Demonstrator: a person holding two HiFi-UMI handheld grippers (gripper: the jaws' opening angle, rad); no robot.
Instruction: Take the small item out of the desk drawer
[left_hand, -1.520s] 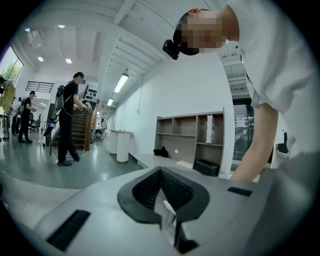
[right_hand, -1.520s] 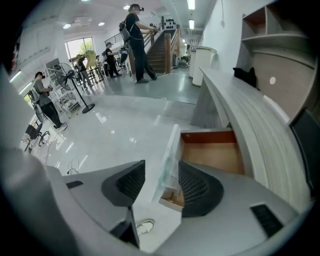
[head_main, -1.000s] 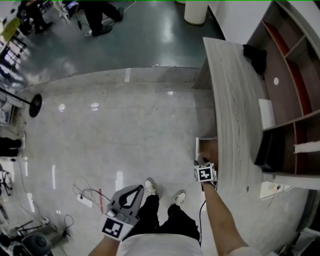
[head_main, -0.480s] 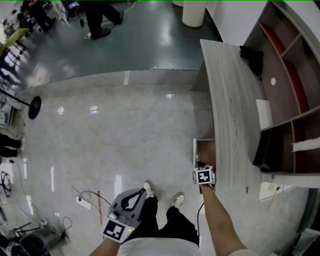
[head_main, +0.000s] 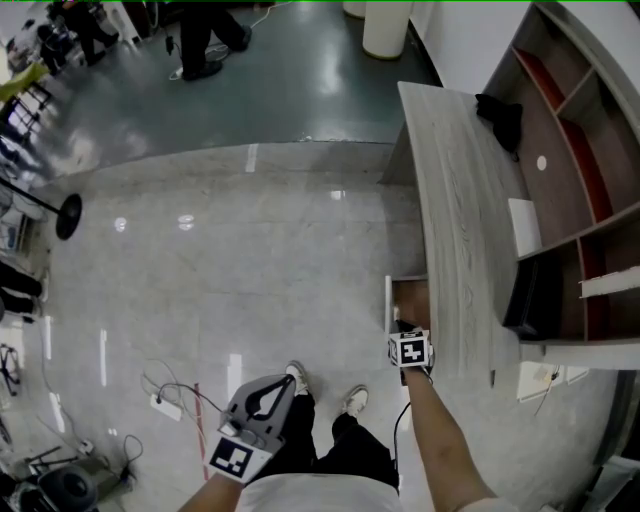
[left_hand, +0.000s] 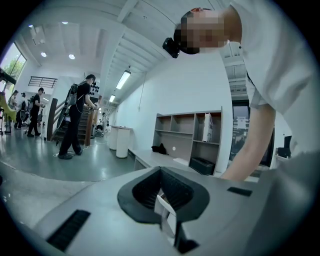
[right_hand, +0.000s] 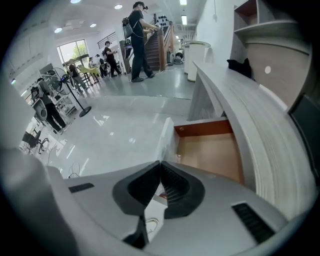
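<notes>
Presently at the desk (head_main: 455, 200). Drawer (head_main: 410, 300) is pulled out from the desk's front edge, close to its near corner.

Right gripper (head_main: 404, 328) hangs over the drawer's near end, beside the front edge. Its 2 jaws are pressed together at the tips. A white-and-red scrap shows in the gap behind the tips; cannot tell if that is the item or gripper hardware.

Left gripper (head_main: 283, 380) is low at the person's side, well apart from the desk. Its jaws are also closed, with nothing gripped that I can make out.

Item: not identified. In the right gripper view the drawer floor (right_hand: 207, 150) that shows is bare brown board. Its near strip is hidden under the gripper, so the item is either there or already in the jaws.

Handling, as judgement only:
- Probably light, since 1 gripper should manage it.
- Small means easy to squirt out, so pinch across its narrowest width with the tips.
- If flat on the board, come in along the floor, not from above.
- Lift clear of the drawer wall before drawing back.
</notes>
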